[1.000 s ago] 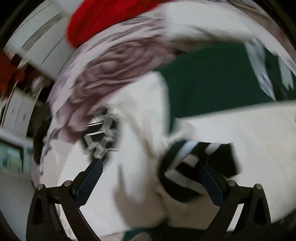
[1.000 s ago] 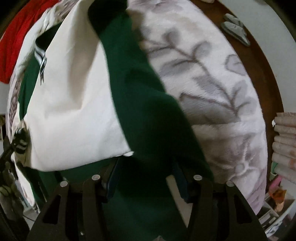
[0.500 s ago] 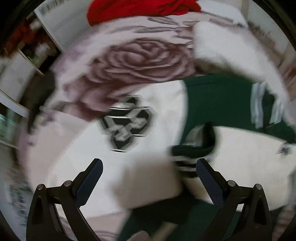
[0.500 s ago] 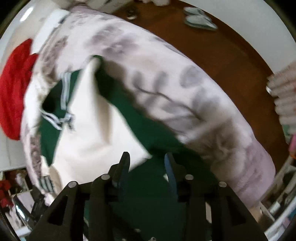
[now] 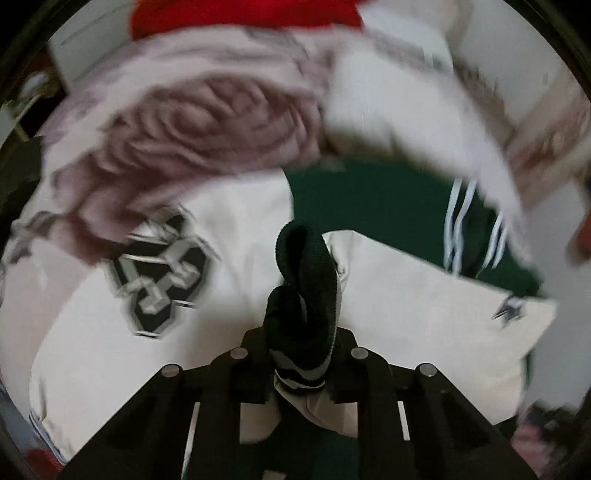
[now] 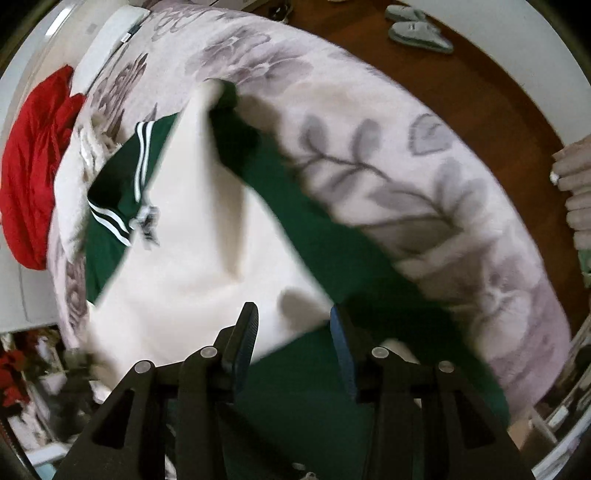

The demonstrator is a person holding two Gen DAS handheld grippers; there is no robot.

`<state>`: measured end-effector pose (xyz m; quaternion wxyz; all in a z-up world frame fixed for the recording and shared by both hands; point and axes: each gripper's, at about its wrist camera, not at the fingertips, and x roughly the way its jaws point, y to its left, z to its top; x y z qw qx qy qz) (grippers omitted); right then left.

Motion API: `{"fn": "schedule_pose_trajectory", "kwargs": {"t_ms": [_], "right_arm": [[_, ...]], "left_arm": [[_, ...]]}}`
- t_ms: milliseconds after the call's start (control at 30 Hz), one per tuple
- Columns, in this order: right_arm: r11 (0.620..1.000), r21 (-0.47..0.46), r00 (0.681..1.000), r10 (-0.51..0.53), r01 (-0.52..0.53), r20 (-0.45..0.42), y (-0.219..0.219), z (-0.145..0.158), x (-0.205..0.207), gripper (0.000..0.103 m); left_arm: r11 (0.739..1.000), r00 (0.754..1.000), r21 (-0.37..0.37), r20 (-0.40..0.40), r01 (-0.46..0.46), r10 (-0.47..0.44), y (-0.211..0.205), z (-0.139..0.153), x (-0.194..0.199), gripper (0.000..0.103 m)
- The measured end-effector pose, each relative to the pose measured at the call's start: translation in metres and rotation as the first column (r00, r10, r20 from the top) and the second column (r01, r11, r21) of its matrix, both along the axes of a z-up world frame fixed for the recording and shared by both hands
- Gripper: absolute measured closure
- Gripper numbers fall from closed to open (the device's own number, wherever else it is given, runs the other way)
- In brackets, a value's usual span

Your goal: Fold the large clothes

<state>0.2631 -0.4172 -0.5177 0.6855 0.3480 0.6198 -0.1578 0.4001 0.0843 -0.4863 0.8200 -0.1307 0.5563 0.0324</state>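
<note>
A cream and dark green jacket [image 5: 406, 295] with a black and grey crest [image 5: 159, 273] lies on a floral blanket [image 5: 207, 122]. My left gripper [image 5: 301, 354] is shut on its black ribbed cuff [image 5: 306, 280], which sticks up between the fingers. In the right wrist view the same jacket [image 6: 192, 236] lies across the blanket [image 6: 406, 162]. My right gripper [image 6: 293, 332] is open, its fingers apart above the jacket's cream panel and green hem [image 6: 314, 406], holding nothing.
A red garment [image 5: 240, 14] lies at the far end of the bed, also in the right wrist view [image 6: 33, 166]. A wooden floor [image 6: 491, 92] with grey slippers [image 6: 417, 29] lies beyond the bed edge. Stacked pink towels [image 6: 576, 199] sit at the right.
My left gripper has closed on the black ribbed cuff, which lay between its open fingers before. My right gripper let go of the green hem, opened and pulled back from the bed.
</note>
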Motion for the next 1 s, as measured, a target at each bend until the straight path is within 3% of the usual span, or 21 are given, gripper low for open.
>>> {"fn": "schedule_pose_trajectory", "kwargs": {"t_ms": [100,200,300,333,400,433,467,533,600,633,733,867,933,1000], "right_arm": [[0.999,-0.029,0.999,0.038,-0.039,-0.037,0.005,-0.009,-0.009,0.060],[0.994,0.000,0.991,0.109,-0.109,-0.076,0.017,-0.035,-0.007,0.059],[0.974,-0.061,0.970,0.210,-0.219,-0.123,0.030,-0.056,0.005,0.059],[0.967,-0.122,0.970,0.206,-0.222,-0.133,0.026,-0.058,0.008,0.058],[0.944,-0.293,0.979,0.104,-0.153,-0.175,0.000,-0.053,0.006,0.058],[0.937,-0.336,0.983,0.033,-0.094,-0.182,-0.021,-0.052,0.002,0.059],[0.943,-0.332,0.979,-0.033,-0.036,-0.199,-0.042,-0.054,-0.003,0.059],[0.973,-0.223,0.977,-0.106,0.063,-0.184,-0.072,-0.053,-0.012,0.059],[0.988,-0.127,0.989,-0.100,0.086,-0.105,-0.078,-0.034,-0.008,0.059],[0.994,-0.083,0.996,-0.072,0.067,-0.059,-0.072,-0.023,0.001,0.059],[0.999,0.041,0.998,0.020,-0.023,0.064,-0.041,-0.004,0.042,0.059],[0.984,0.096,0.976,0.130,-0.148,0.174,0.022,-0.020,0.136,0.074],[0.978,0.094,0.977,0.171,-0.184,0.130,0.046,-0.048,0.173,0.072],[0.973,0.028,0.974,0.228,-0.228,-0.003,0.065,-0.086,0.206,0.063]], "left_arm": [[0.998,0.996,0.002,0.050,-0.067,0.067,0.026,0.031,-0.022,0.086],[0.995,0.994,-0.013,-0.038,-0.102,0.101,0.040,0.010,-0.037,0.086],[0.992,0.988,-0.024,-0.093,-0.127,0.125,0.045,-0.014,-0.039,0.086],[0.991,0.988,-0.031,-0.096,-0.127,0.123,0.043,-0.015,-0.043,0.086],[0.992,0.988,-0.026,-0.098,-0.121,0.118,0.039,-0.021,-0.047,0.086],[0.993,0.988,-0.020,-0.098,-0.118,0.115,0.038,-0.021,-0.049,0.085],[0.994,0.989,-0.013,-0.101,-0.109,0.107,0.038,-0.023,-0.050,0.083],[0.997,0.991,0.012,-0.104,-0.082,0.083,0.035,-0.023,-0.054,0.076],[0.997,0.992,0.021,-0.103,-0.072,0.074,0.037,-0.023,-0.056,0.069],[0.997,0.992,0.008,-0.104,-0.075,0.075,0.041,-0.022,-0.059,0.063],[0.993,0.987,0.001,-0.113,-0.118,0.118,0.058,-0.020,-0.070,0.028],[0.979,0.973,0.026,-0.108,-0.202,0.204,0.085,-0.012,-0.092,0.020],[0.965,0.958,0.047,-0.114,-0.258,0.262,0.103,-0.011,-0.111,0.020],[0.946,0.937,0.054,-0.128,-0.320,0.324,0.125,-0.015,-0.137,0.020]]}}
